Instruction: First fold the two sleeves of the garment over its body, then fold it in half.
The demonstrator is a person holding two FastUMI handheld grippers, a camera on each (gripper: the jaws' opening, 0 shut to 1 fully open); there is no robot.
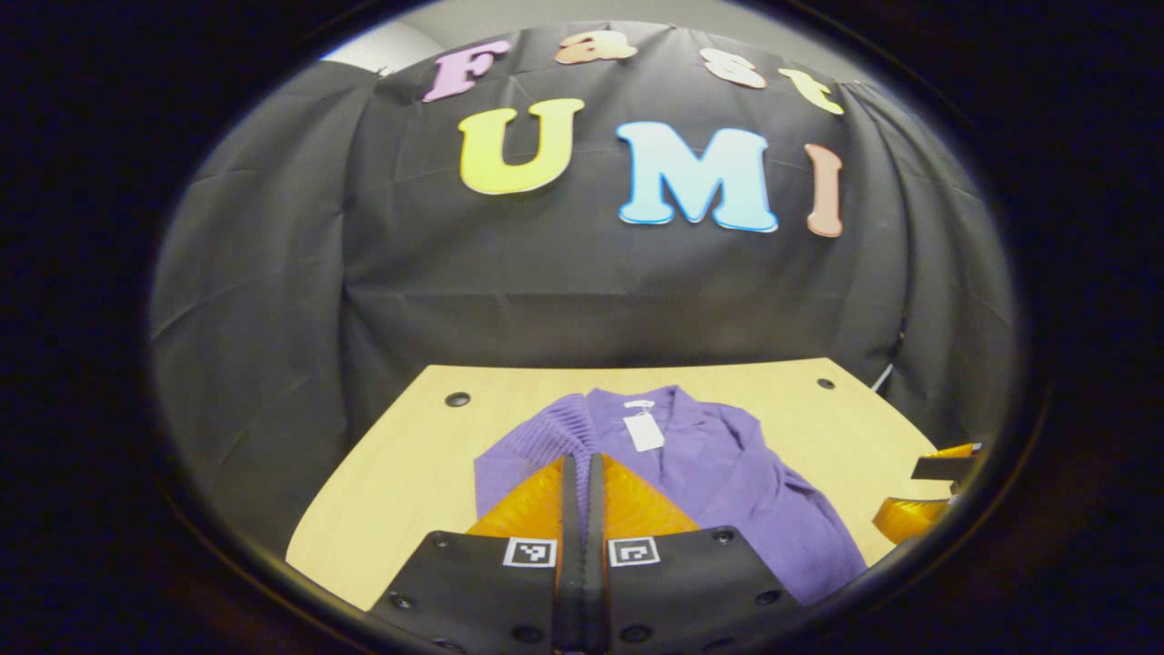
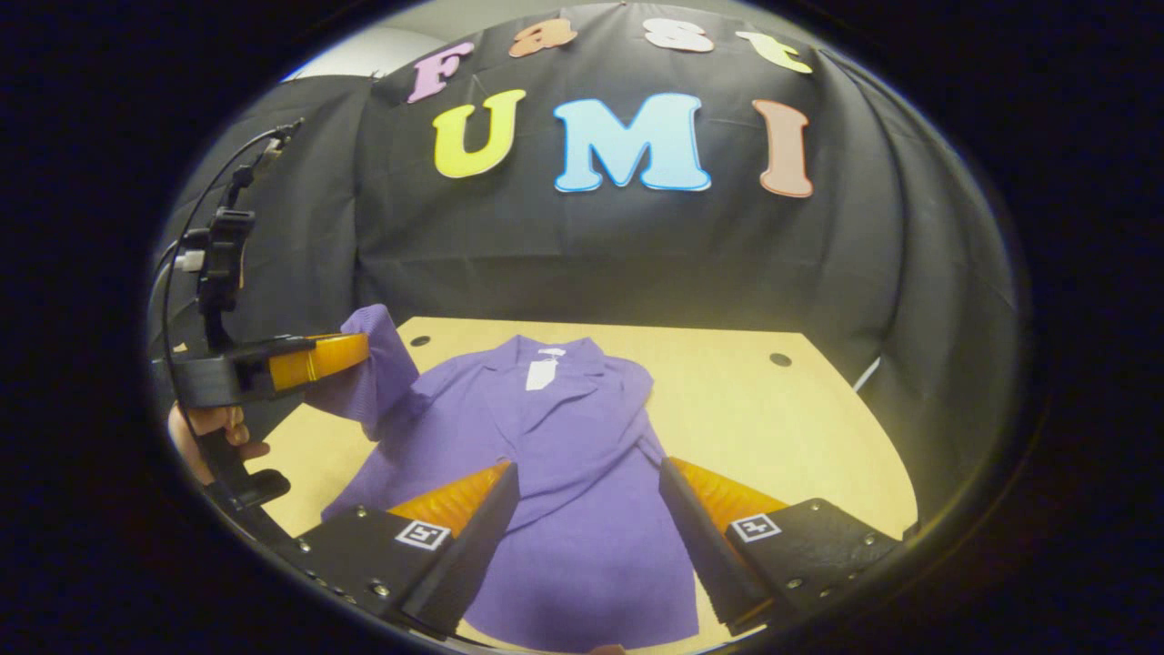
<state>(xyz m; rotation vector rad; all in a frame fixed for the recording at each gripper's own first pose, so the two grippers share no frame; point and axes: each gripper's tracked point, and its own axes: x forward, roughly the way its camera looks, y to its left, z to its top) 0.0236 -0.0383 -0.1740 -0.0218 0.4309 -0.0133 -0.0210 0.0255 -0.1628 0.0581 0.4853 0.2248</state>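
While the purple garment (image 2: 564, 473) lies spread mid-frame on the table (image 2: 773, 409), the left hand-held gripper (image 2: 350, 350) pinches its sleeve (image 2: 373, 373) aloft for folding; the right hand-held gripper (image 2: 589, 509) hovers agape.

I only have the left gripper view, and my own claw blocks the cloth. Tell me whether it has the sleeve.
Observer: Yes. In the right gripper view, the left claw is shut on the ribbed sleeve of the purple knitted garment, held up off the pale wooden table.
Operator: Report the other claw.
Observer: The right claw is open above the garment's lower body, gripping nothing.
Operator: Say what holds mine.
Observer: A hand grips its handle, below the claw.
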